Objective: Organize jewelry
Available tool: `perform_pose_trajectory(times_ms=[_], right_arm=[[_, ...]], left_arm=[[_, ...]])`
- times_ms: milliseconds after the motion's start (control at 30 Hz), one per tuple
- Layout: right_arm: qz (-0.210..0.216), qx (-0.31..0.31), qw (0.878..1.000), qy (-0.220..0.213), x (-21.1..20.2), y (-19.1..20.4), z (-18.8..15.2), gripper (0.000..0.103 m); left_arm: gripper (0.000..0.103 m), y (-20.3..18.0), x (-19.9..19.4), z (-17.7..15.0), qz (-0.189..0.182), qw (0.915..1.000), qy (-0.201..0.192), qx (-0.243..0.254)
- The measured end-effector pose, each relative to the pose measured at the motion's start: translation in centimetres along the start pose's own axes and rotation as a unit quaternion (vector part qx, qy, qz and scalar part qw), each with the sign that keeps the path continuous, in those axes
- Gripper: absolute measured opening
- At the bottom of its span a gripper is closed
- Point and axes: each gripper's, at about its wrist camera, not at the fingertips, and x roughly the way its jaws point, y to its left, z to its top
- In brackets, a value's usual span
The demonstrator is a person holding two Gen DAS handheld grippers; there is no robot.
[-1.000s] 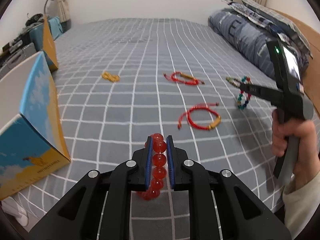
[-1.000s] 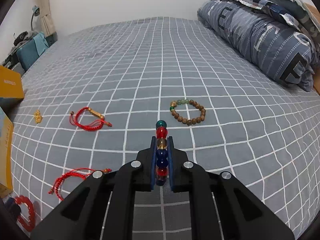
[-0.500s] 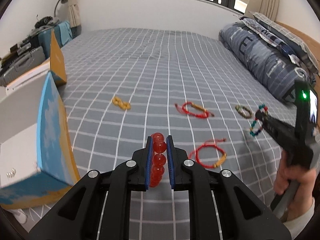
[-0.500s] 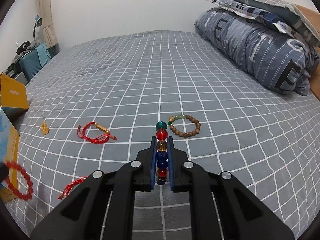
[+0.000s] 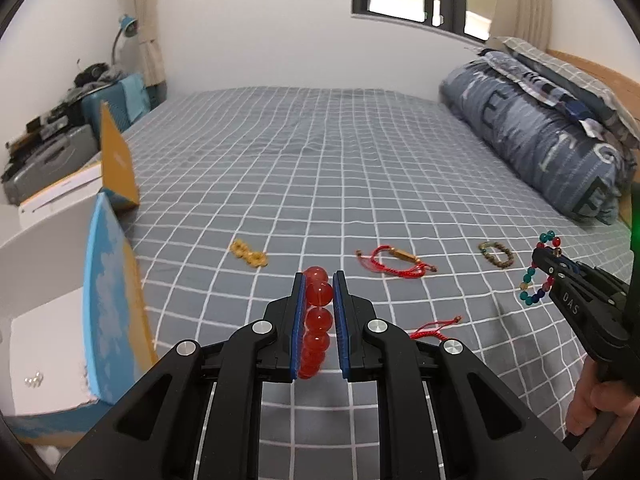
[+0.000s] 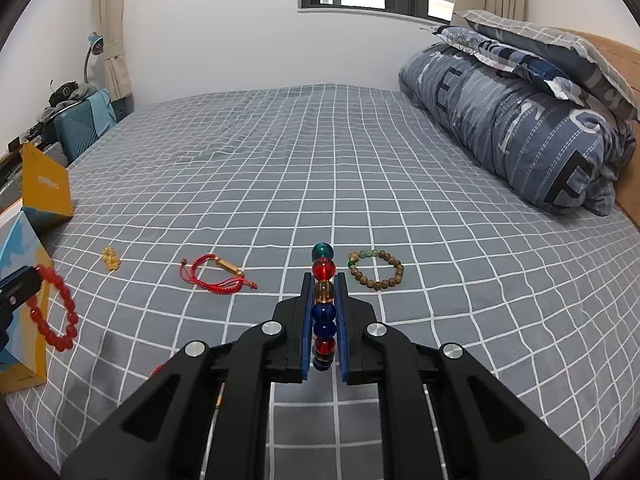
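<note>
My left gripper (image 5: 318, 280) is shut on a red bead bracelet (image 5: 318, 320), held above the grey checked bed; the same red bracelet (image 6: 56, 312) hangs at the left edge of the right wrist view. My right gripper (image 6: 323, 280) is shut on a multicoloured bead bracelet (image 6: 323, 300), which also shows as the multicoloured bracelet (image 5: 538, 276) at the right of the left wrist view. On the bed lie a yellow bead piece (image 5: 248, 256), a red cord bracelet (image 5: 394, 262), a brown bead bracelet (image 5: 497, 254) and a second red cord bracelet (image 5: 434, 328). An open blue and yellow box (image 5: 104, 304) stands to the left.
The open box's white inside (image 5: 44, 340) holds small pearls (image 5: 33, 380). A folded blue duvet (image 6: 516, 136) and pillows lie along the bed's right side. A suitcase (image 6: 80, 124) and clutter stand beyond the left edge. A person's hand (image 5: 600, 404) grips the right tool.
Both grippers have risen and tipped up, each still holding its bracelet. The window and more of the room came into view, and the open box's white inside now shows at the left.
</note>
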Motion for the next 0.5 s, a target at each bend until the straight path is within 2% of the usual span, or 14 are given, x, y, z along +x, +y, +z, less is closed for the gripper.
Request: perform_pose_trajectory(times_ms=[333, 500], right_arm=[[-0.006, -0.003, 1.000, 0.016, -0.7, 1.6, 0.7, 0.009], [-0.003, -0.012, 1.000, 0.018, -1.5, 2.6, 1.6, 0.009]], left_arm=[[0.013, 1.6, -0.1, 0.5, 0.010, 0.9999, 0.010, -0.008], [0.013, 3.0, -1.1, 1.0, 0.003, 0.9998, 0.012, -0.016]])
